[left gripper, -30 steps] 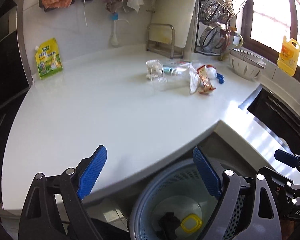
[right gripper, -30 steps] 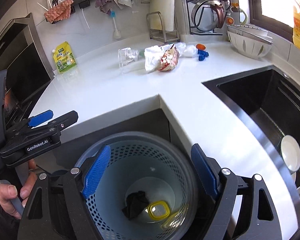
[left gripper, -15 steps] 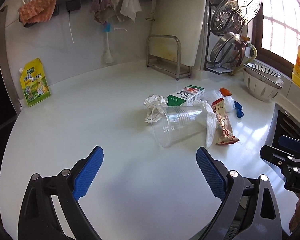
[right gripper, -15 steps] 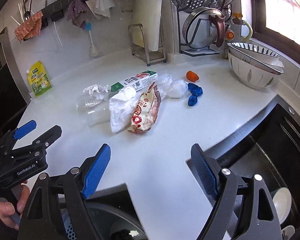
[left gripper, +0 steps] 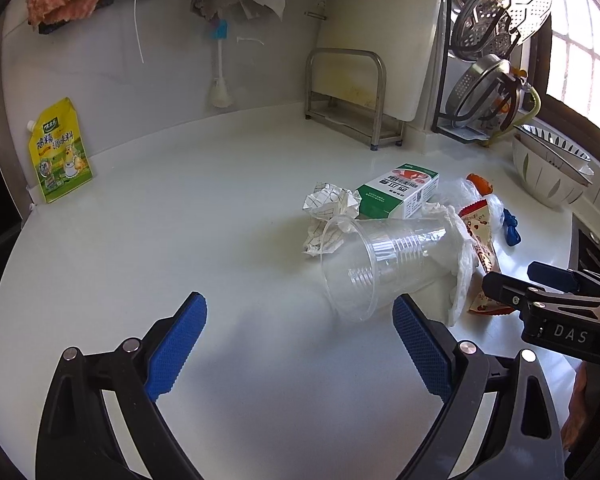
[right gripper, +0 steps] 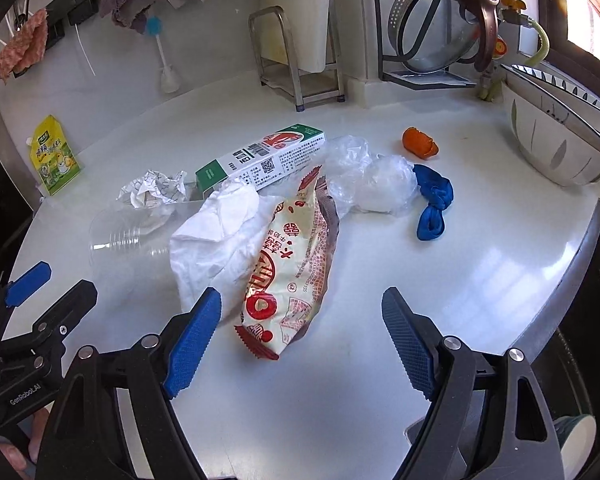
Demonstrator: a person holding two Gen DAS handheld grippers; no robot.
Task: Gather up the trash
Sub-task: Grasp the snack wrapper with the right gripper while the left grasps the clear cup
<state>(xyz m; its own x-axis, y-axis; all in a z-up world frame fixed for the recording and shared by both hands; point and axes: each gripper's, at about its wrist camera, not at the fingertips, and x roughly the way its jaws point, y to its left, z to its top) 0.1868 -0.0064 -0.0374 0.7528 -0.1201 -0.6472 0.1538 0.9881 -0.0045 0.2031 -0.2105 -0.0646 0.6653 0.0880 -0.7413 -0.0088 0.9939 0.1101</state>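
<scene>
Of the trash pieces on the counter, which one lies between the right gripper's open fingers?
The red-and-cream snack wrapper: its near end reaches between the right gripper fingers. The white tissue, clear cup and carton lie left or beyond.

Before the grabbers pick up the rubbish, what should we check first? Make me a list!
1. Left hand-held gripper open, nothing in it: ok.
2. Right hand-held gripper open, nothing in it: ok.
3. Clear plastic cup lying on its side just ahead of the left one: ok.
4. Red-and-cream snack wrapper lined up between the right one's fingers: ok.
5. White crumpled tissue resting against the wrapper, might come along: not ok.
6. Bin in sight: cannot tell.
</scene>
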